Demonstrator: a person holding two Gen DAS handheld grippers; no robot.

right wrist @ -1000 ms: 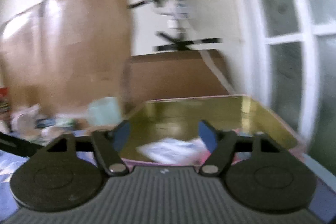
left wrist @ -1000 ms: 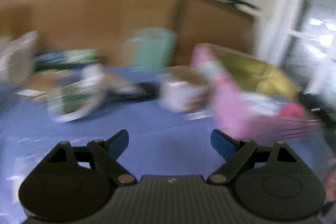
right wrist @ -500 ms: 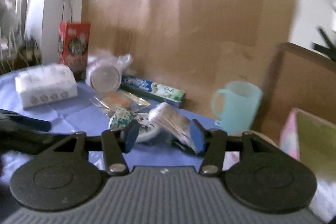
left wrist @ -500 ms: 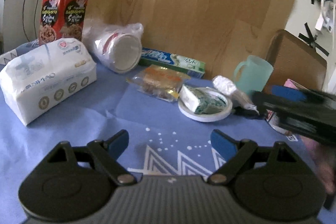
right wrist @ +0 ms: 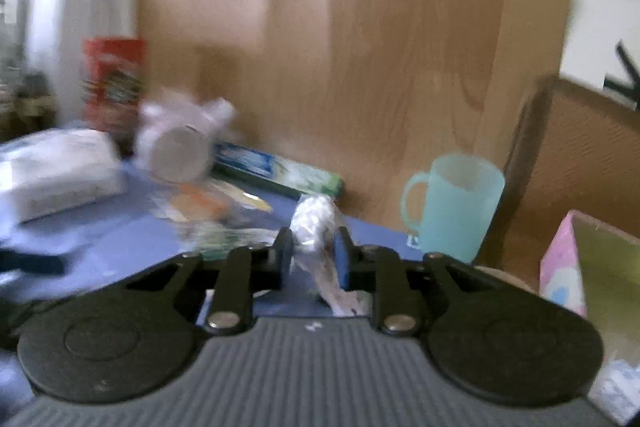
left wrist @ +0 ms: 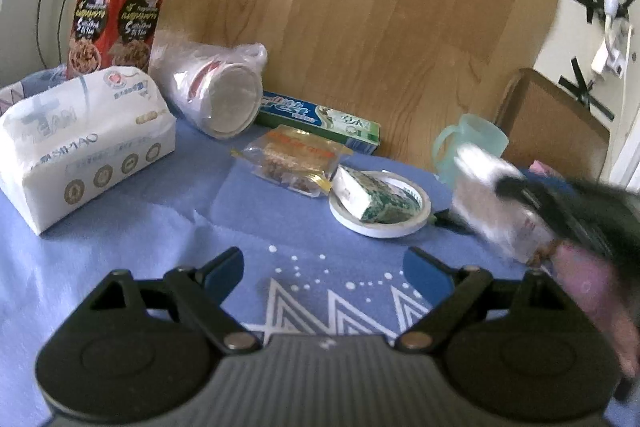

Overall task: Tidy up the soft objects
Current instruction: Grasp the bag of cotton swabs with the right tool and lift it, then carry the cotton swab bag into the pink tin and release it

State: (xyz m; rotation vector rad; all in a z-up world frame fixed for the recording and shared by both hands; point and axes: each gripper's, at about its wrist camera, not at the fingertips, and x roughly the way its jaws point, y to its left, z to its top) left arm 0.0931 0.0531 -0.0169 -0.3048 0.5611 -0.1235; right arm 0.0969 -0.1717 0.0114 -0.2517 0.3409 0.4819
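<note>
My right gripper has its jaws closing, and the pads pinch a clear plastic packet of white stuff just above the blue cloth. In the left wrist view the same packet shows blurred at the right, in the right gripper. My left gripper hangs open over the blue tablecloth with nothing between its fingers. Ahead of it lie a white tissue pack, a snack packet and a green-white wrapped block on a white plate.
A red cereal box, bagged paper cups and a toothpaste box line the wooden board at the back. A teal mug stands right of the packet. A pink box with a gold inside sits at the far right.
Both views swung left from the pink box to the table's items. The right gripper's jaws went from wide apart to pinching the clear packet. The left gripper stayed open.
</note>
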